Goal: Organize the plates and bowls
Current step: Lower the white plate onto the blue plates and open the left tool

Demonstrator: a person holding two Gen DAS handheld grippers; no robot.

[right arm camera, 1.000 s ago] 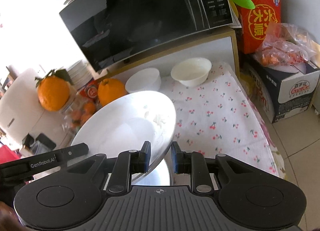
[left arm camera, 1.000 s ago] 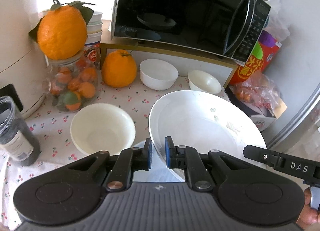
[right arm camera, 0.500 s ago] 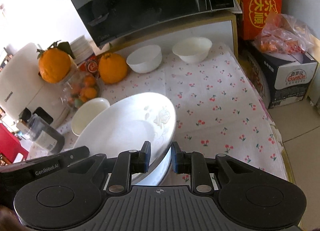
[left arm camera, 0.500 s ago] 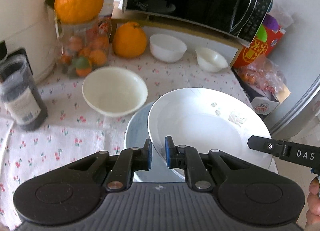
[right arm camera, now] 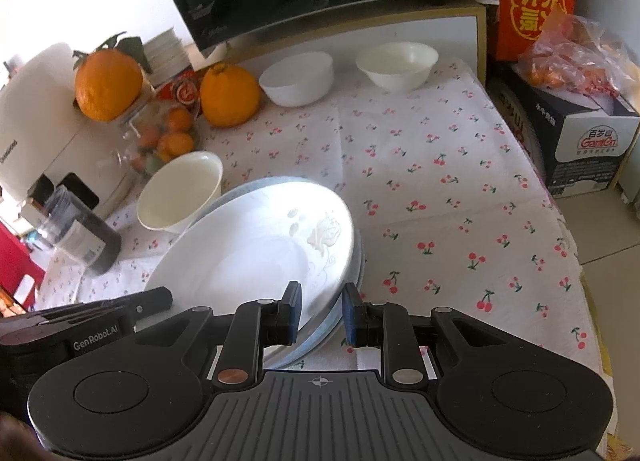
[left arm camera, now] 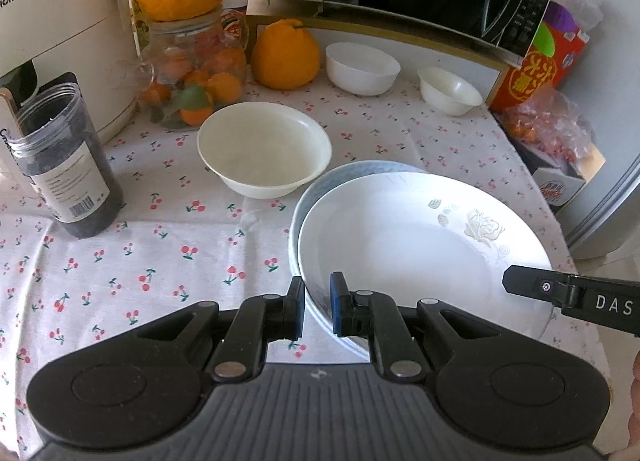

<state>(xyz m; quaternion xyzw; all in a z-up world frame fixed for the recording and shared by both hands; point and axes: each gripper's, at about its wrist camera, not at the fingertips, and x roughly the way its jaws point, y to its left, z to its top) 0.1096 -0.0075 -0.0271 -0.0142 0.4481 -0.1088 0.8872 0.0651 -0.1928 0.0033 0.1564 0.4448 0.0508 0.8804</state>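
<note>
White plate (left arm camera: 420, 245): I've lowered it onto the blue-rimmed plate (left arm camera: 320, 189) on the worktop (left arm camera: 160, 261).
Left gripper (left arm camera: 316, 311): clenched on its near rim.
Right gripper (right arm camera: 320, 315): grasping the opposite rim.
Meaning: stack nearly made; release looks next.

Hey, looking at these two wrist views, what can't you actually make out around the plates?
- Blue plate, both views: the white plate covers all but its rim; whether they touch is unclear.
- Near rim of the white plate, both views: behind the left gripper and right gripper.
- Dark jar label, left view: too small to read.
</note>
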